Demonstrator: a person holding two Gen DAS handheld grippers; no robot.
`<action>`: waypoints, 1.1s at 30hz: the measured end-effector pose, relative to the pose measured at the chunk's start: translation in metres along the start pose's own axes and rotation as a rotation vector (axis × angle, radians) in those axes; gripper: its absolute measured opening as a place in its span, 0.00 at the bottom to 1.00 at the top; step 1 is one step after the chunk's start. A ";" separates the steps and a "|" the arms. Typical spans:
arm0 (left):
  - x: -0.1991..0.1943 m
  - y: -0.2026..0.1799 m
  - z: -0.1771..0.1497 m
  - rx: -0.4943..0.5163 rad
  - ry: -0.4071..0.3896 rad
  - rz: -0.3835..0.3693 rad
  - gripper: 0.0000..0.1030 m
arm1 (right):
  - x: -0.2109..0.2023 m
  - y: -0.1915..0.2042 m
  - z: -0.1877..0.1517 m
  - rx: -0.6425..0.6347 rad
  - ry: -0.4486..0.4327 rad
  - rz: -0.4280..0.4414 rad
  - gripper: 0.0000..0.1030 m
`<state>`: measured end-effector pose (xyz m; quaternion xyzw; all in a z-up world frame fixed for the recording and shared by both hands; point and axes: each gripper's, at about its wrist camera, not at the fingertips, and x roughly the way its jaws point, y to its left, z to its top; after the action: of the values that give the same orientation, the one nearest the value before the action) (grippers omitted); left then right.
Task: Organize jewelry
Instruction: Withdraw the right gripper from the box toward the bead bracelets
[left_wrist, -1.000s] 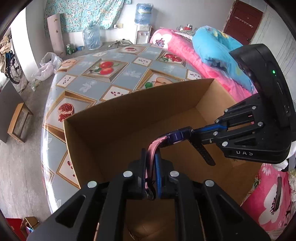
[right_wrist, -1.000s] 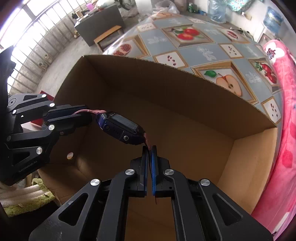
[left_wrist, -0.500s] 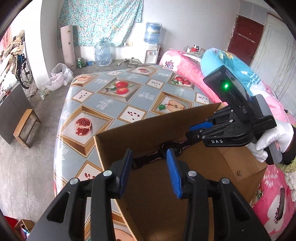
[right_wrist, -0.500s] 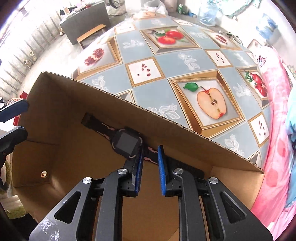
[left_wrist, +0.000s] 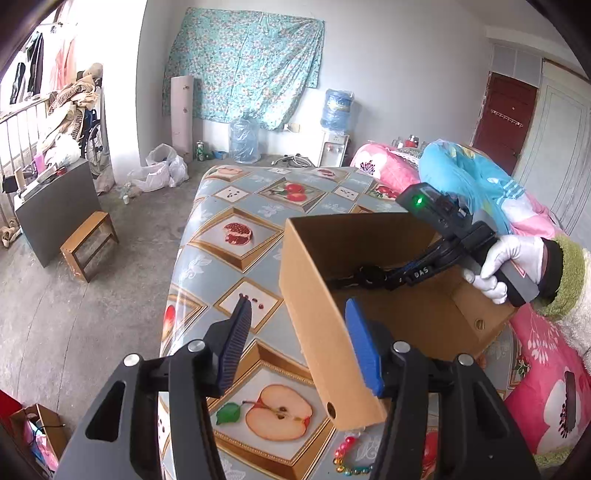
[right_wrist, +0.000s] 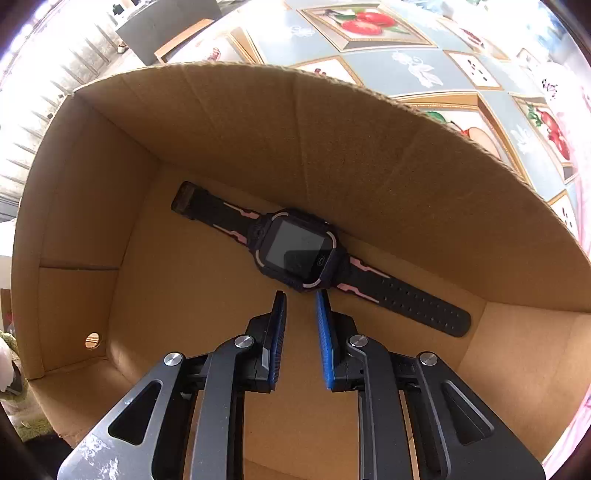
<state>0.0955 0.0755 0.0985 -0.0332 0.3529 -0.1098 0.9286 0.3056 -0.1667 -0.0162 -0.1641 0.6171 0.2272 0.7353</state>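
Right claw: right gripper (right_wrist: 300, 295) hangs over the box floor, blue pads parted by a narrow gap, nothing between them; its tips stop just short of the watch face, at about 6 o'clock from it.
Right claw from the other view: right gripper (left_wrist: 397, 275) reaches into the box from 3 o'clock, held by a white-gloved hand (left_wrist: 506, 258); its tips are too small and dark there to tell how far apart they stand.
Left claw: left gripper (left_wrist: 297, 341) is spread wide and holds nothing; one blue pad (left_wrist: 236, 332) sits over the tablecloth, the other pad (left_wrist: 364, 347) is over the box's near wall, so the wall's edge lies between them.
Watch: black smartwatch (right_wrist: 299, 253) with pink trim lies flat on the box floor, face up, strap stretched from 10 o'clock to 4 o'clock along the foot of the far wall.
Box: open cardboard box (left_wrist: 314, 295) stands on the table, toward its 3 o'clock side in the left wrist view; a small round hole shows low in one wall.
Table: fruit-print tablecloth (left_wrist: 236, 236) covers it.
Beads: coloured bead bracelet (left_wrist: 347, 461) lies on the cloth at 6 o'clock from the box, outside it, partly hidden by the left claw.
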 end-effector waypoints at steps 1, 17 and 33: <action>-0.004 0.002 -0.008 0.001 0.007 0.008 0.51 | -0.009 0.004 -0.007 -0.005 -0.018 -0.009 0.17; 0.027 -0.034 -0.110 0.119 0.222 0.030 0.54 | -0.159 0.090 -0.244 0.209 -0.662 0.183 0.32; 0.053 -0.061 -0.141 0.213 0.235 0.086 0.54 | -0.027 0.097 -0.214 0.369 -0.476 0.230 0.35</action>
<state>0.0297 0.0059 -0.0327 0.0936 0.4467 -0.1098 0.8830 0.0717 -0.1998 -0.0255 0.1007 0.4733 0.2252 0.8457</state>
